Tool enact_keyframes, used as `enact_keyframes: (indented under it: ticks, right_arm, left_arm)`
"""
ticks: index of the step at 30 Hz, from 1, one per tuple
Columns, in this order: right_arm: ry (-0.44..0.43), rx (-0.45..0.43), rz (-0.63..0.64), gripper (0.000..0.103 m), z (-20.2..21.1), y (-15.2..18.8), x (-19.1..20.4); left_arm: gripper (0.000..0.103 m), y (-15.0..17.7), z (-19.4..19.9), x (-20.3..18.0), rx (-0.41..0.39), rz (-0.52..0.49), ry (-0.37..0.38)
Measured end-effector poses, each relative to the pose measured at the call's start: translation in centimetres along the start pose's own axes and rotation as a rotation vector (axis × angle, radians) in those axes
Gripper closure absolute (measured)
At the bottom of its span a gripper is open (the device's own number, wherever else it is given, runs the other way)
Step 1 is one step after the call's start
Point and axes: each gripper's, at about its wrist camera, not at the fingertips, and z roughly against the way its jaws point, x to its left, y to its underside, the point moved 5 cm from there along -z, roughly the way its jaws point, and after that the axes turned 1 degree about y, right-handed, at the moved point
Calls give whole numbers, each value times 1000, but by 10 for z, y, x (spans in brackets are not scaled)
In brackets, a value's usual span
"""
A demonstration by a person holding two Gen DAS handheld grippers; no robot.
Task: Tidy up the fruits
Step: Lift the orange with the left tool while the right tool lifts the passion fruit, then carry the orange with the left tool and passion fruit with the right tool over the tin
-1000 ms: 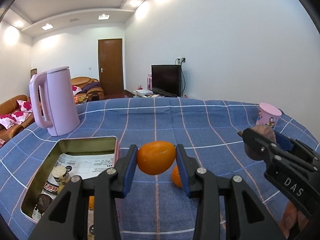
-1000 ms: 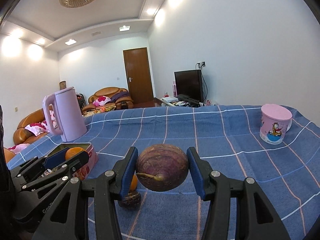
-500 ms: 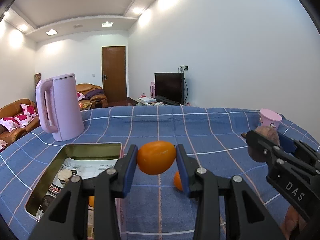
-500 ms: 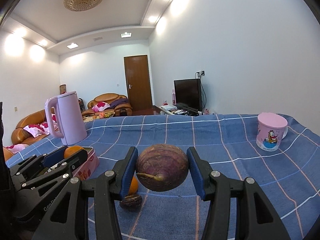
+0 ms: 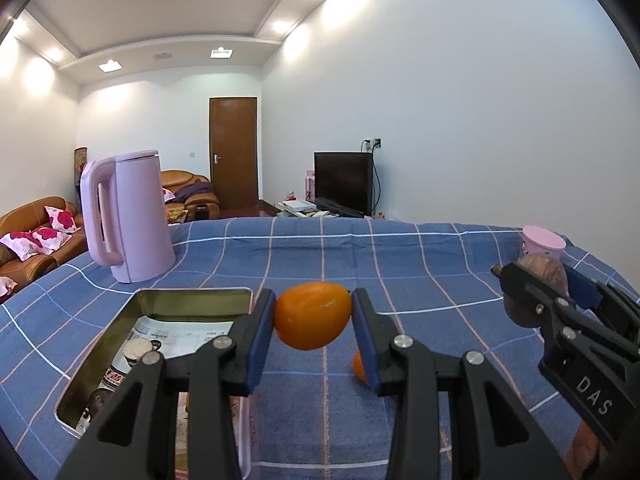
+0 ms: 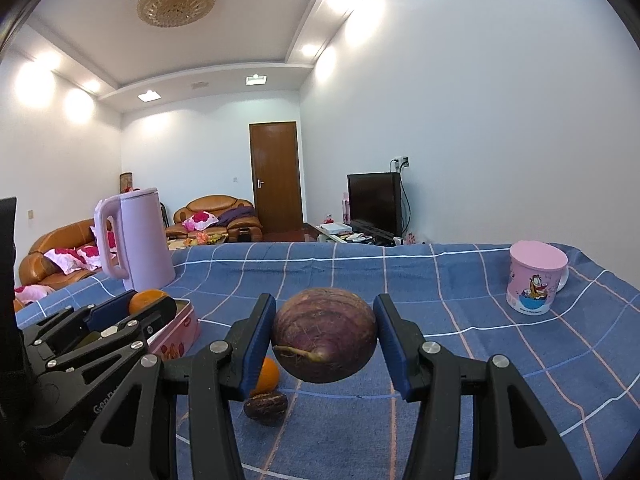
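Left gripper pinches an orange fruit between its blue pads, lifted clear of the blue checked tablecloth. Long axis of the fruit runs roughly pad to pad, slightly tilted. Open tin sits just left of and below this gripper, toward the cloth's left edge; its right rim is nearly under the left finger. Judgement: a short leftward shift and descent would put the fruit in.

Right gripper clamps a round purple fruit, also off the cloth, farther from the tin than the left. A second orange fruit and a small dark fruit lie on the cloth below, touching or nearly so.
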Motion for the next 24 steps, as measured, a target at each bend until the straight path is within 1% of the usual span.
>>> enact_keyframes:
  ticks: [5,17,24]
  right_arm:
    - [1,2,6,51,0,0,4]
    - [-29,15,24,51,-7,-1,21]
    - [-63,27,40,51,-14,-1,40]
  left_arm:
    - [63,1,0,5,8,5,-4]
    - [63,3,0,25,28,26,-28]
    - [63,4,-1,41,43,39,-50]
